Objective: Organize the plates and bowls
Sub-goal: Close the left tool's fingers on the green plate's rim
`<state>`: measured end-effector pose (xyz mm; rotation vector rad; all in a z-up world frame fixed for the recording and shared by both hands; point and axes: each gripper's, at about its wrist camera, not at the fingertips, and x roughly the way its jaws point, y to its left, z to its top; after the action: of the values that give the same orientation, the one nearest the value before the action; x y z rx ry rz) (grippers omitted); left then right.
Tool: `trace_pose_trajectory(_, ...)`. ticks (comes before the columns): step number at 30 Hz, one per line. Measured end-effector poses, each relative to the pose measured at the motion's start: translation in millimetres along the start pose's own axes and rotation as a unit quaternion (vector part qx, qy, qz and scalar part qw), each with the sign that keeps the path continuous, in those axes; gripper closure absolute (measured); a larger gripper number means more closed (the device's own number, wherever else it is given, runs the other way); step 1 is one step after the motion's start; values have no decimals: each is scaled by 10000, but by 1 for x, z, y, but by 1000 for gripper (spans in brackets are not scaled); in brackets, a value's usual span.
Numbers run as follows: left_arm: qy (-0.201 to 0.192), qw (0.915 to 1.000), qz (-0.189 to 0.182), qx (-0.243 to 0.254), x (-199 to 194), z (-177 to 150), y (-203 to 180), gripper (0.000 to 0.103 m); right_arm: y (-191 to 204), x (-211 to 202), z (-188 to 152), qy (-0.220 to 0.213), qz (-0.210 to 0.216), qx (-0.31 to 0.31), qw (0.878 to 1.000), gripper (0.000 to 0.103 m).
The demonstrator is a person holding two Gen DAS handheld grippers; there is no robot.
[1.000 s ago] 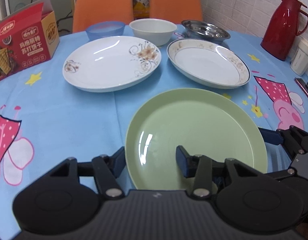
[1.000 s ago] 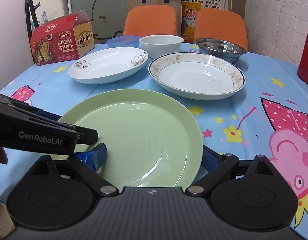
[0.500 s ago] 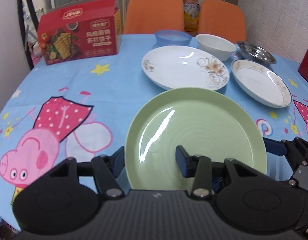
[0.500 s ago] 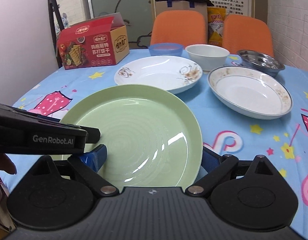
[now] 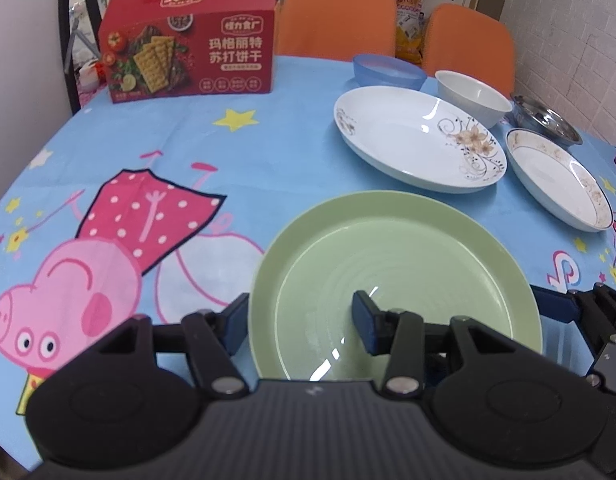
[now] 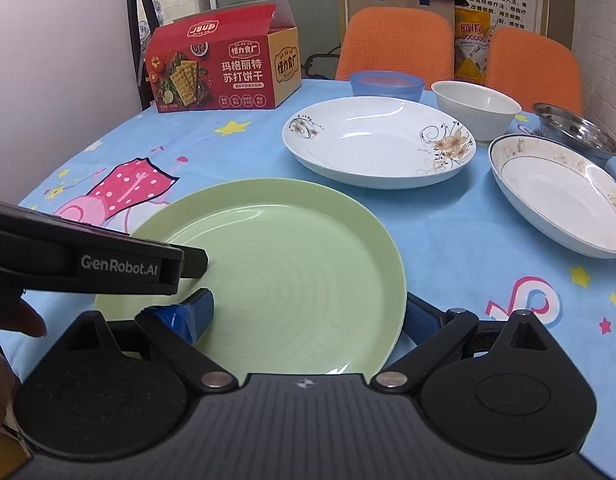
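A green plate [image 5: 404, 272] is held at its near rim by both grippers, above the table's left front; it also shows in the right wrist view [image 6: 283, 264]. My left gripper [image 5: 299, 318] grips its left rim, one finger under, one on top. My right gripper [image 6: 312, 314] grips its right rim the same way. A white flower-pattern plate [image 5: 416, 136] and a white gold-rimmed plate [image 5: 556, 176] lie beyond. A blue bowl [image 5: 388, 70], a white bowl [image 5: 472, 96] and a steel bowl [image 5: 546, 118] stand at the far edge.
A red cracker box [image 5: 191, 64] stands at the far left of the blue cartoon tablecloth [image 5: 147, 184]. Two orange chairs [image 6: 396, 44] stand behind the table. The round table's edge curves close on the left.
Both grippers have carried the green plate to the left across the table; the other plates and bowls now sit further right in both views.
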<state>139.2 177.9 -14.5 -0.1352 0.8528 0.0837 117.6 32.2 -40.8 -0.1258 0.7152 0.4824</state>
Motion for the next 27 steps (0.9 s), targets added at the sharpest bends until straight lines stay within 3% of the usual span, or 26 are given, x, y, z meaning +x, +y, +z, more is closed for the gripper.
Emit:
trace_pose_trajectory(2, -13, 10000, -41, 14, 0, 1, 1, 56, 0, 1, 1, 25, 14, -87, 10000, 17)
trace_pose_trajectory(3, -28, 10000, -37, 34, 1, 1, 1, 44, -3, 1, 2, 34, 49, -67, 10000, 18)
trace_pose_trajectory(4, -40, 10000, -22, 22, 1, 1, 2, 40, -6, -1, 3, 24, 63, -12, 10000, 20)
trace_pose_trajectory(9, -222, 9997, -23, -87, -10, 7, 4, 38, -35, -21, 7, -287, -297, 471, 9980, 18)
trace_pose_trajectory(14, -410, 9992, 18, 4, -20, 14, -6, 35, -57, -29, 2, -284, -447, 912, 9944, 18)
trace_pose_trajectory(21, -520, 9985, -132, 80, -28, 21, -30, 32, -64, -42, 1, -194, -738, 865, 9933, 18)
trace_pose_trajectory(27, -657, 9975, -235, 134, -37, 26, -46, 32, -80, -78, -2, -983, -505, 1095, 9878, 18)
